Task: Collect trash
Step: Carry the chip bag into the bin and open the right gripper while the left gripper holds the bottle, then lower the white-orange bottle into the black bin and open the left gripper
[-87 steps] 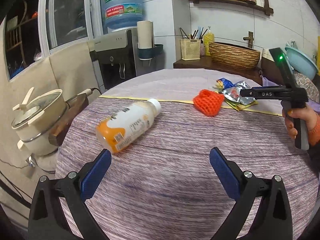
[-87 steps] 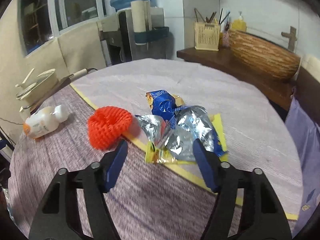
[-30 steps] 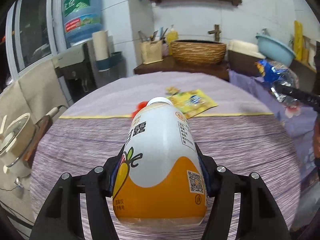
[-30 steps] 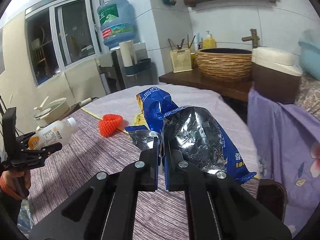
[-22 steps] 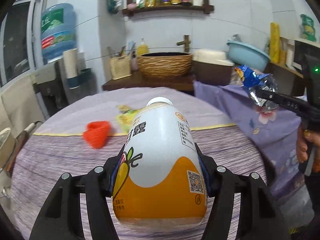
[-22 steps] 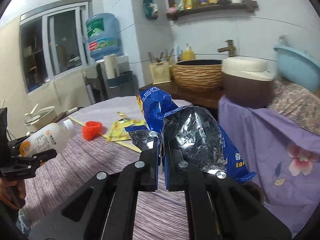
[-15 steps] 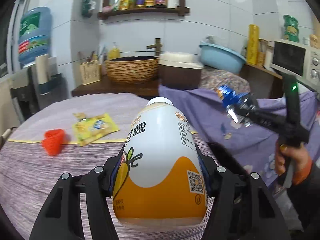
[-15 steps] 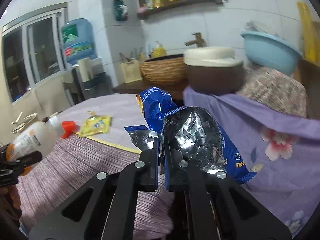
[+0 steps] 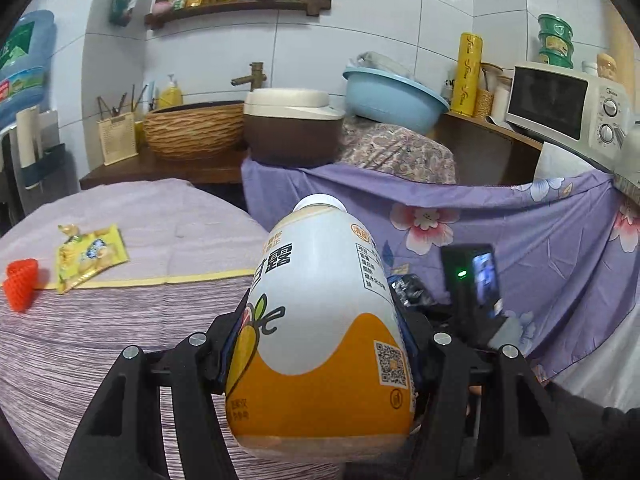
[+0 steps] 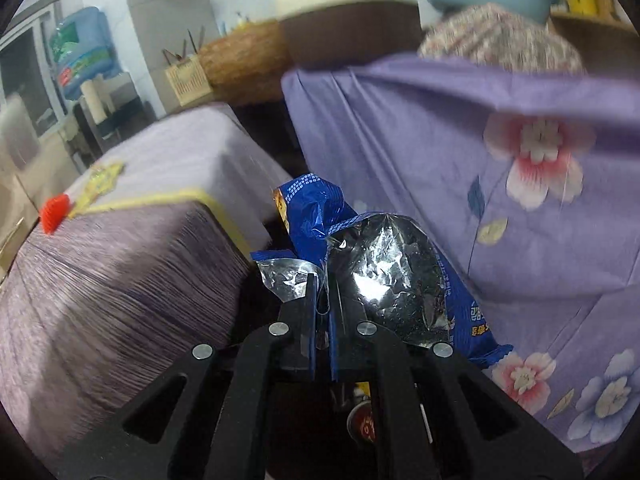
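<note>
Both grippers loaded with trash, held off the table's edge.

Left gripper (image 9: 320, 344): clamped on a white-and-orange drink bottle (image 9: 320, 320), cap pointing away, raised above the purple-clothed table (image 9: 120, 320). Right gripper (image 10: 322, 304): jaws pinched nearly together on a crumpled blue-and-silver snack wrapper (image 10: 372, 276), held in the gap between the table and a floral purple drape (image 10: 500, 200). Remaining on the table, side by side at its far part: a red foam net (image 9: 20, 284) and a yellow packet (image 9: 88, 256).
</note>
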Tool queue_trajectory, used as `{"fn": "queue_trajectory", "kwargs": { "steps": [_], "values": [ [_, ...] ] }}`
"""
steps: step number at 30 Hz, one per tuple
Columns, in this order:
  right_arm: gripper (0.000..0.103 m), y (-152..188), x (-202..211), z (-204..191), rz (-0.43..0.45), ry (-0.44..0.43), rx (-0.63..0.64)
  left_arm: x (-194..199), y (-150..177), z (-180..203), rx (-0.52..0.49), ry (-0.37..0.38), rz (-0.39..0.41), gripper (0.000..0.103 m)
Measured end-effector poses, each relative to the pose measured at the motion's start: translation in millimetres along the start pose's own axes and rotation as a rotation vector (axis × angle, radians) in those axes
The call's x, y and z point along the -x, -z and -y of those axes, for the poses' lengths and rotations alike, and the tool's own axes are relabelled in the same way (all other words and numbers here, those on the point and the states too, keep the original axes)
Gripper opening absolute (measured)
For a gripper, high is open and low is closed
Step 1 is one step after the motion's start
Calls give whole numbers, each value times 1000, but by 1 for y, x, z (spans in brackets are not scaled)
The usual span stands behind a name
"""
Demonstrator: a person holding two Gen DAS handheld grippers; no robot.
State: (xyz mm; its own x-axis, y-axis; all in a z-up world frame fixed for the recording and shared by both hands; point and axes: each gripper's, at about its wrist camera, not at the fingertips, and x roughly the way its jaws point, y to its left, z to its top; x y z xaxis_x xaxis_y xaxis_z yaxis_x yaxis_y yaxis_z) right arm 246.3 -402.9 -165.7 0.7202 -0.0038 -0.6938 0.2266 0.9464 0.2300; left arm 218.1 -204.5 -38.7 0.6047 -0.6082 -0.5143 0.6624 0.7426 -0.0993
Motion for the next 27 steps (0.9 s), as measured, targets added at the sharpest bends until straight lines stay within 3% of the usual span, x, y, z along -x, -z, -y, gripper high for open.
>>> {"fn": "queue_trajectory", "kwargs": {
  "steps": [8, 11, 13, 15, 19, 27],
  "values": [
    [7, 32, -48, 23, -118, 68, -52, -16, 6, 22, -15, 40, -21, 61],
    [23, 37, -58, 30, -153, 78, -75, -20, 8, 27, -16, 48, -28, 61],
    [45, 39, -57, 30, -143, 88, -73, -23, 9, 28, -15, 51, -30, 61],
    [52, 40, -55, 28, -126, 95, -62, -26, 9, 30, -12, 55, -33, 61],
    [51, 38, -49, 26, -110, 94, -62, -29, 10, 33, -11, 59, -36, 61],
    [52, 13, -4, 23, 8, 132, -16, -38, 9, 41, 1, 72, -33, 61]
  ]
}}
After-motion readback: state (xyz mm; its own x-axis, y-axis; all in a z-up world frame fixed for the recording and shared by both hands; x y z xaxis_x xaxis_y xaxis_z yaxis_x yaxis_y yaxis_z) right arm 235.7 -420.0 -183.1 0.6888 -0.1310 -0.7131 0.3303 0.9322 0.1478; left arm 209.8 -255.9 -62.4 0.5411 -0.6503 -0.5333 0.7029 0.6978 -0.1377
